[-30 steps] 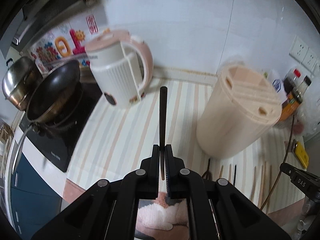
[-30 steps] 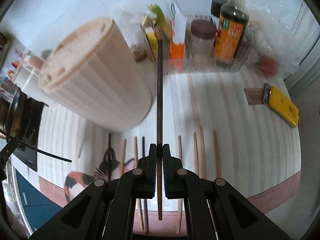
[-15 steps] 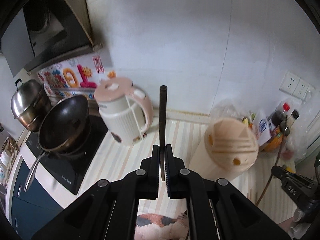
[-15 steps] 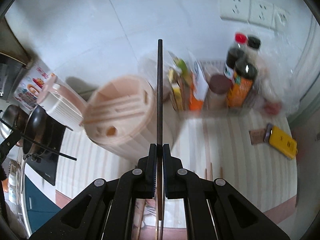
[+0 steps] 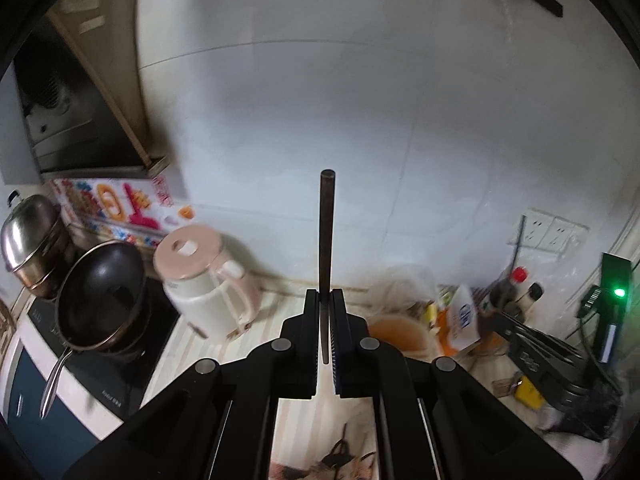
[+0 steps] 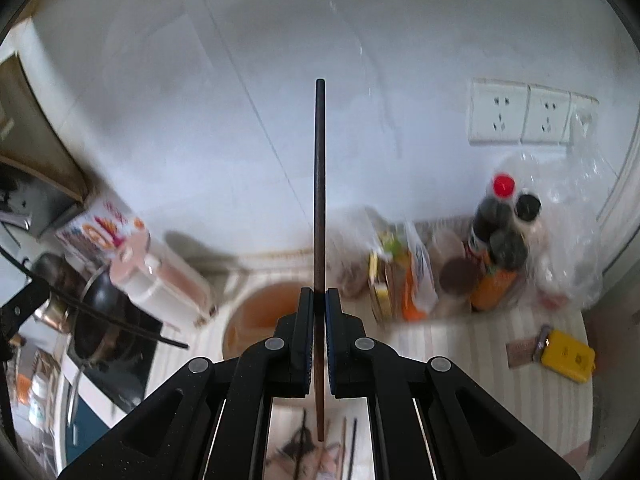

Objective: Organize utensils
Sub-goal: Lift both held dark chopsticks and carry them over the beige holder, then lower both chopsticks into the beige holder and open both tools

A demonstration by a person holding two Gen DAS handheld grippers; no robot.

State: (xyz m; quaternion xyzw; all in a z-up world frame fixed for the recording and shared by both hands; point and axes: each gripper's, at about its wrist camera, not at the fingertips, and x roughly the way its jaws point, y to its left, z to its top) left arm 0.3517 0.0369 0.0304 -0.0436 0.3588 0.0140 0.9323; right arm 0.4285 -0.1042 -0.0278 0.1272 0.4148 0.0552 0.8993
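Two chopsticks, one in each tongs

Left tongs (image 5: 325, 300) are clenching a dark chopstick (image 5: 326, 232); right tongs (image 6: 319, 300) are gripping a longer chopstick (image 6: 319, 184), both sticking forward beyond the fingertips; labels are blurring, unreadable.

Open air ahead up by the wall (image 6: 240, 100). Below: holder (image 6: 264, 312) centre, kettle (image 5: 208, 280) left, bottles (image 6: 500, 240) right crowd tabletop (image 6: 460, 344).
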